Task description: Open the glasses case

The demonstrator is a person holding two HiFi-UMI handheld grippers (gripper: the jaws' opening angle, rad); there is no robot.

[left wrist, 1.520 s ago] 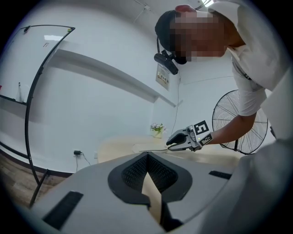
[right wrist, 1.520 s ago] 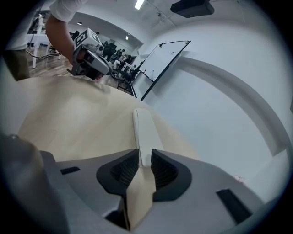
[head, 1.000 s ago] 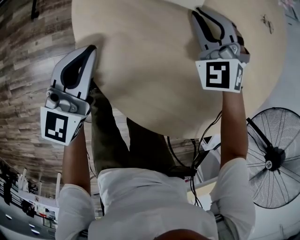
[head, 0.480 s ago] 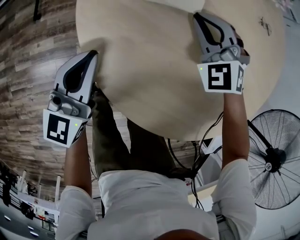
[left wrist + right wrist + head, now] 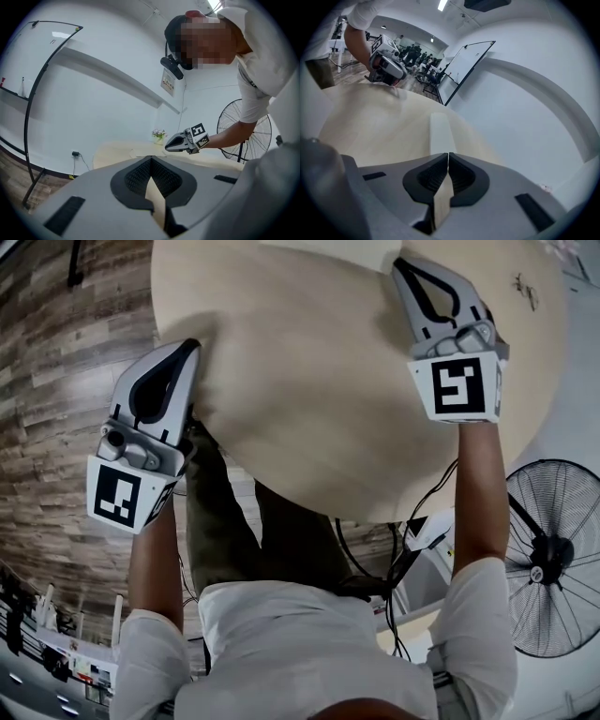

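Glasses case [image 5: 439,133]: pretty sure it's that pale long slab lying flat on the far side of the round table [image 5: 309,409], mostly cut off at 12 o'clock in the head view. From the right gripper [image 5: 448,155] it's dead ahead at 12 o'clock, just past the tips. Its long axis runs straight away along the line the jaws point, so that claw is looking at a short end. Can't tell if the tips actually touch it. The jaws on that one are pressed together with nothing in them.

The left gripper [image 5: 190,345] is over the table's edge at about 9 o'clock, well apart from the case, which lies off toward its 1 o'clock. Its jaws are closed up and empty too.

So the right hand is clearly the nearer one. My guess is the case isn't opened yet, though I can't make out a seam or hinge from here, and either claw would have to spread before it could grab anything
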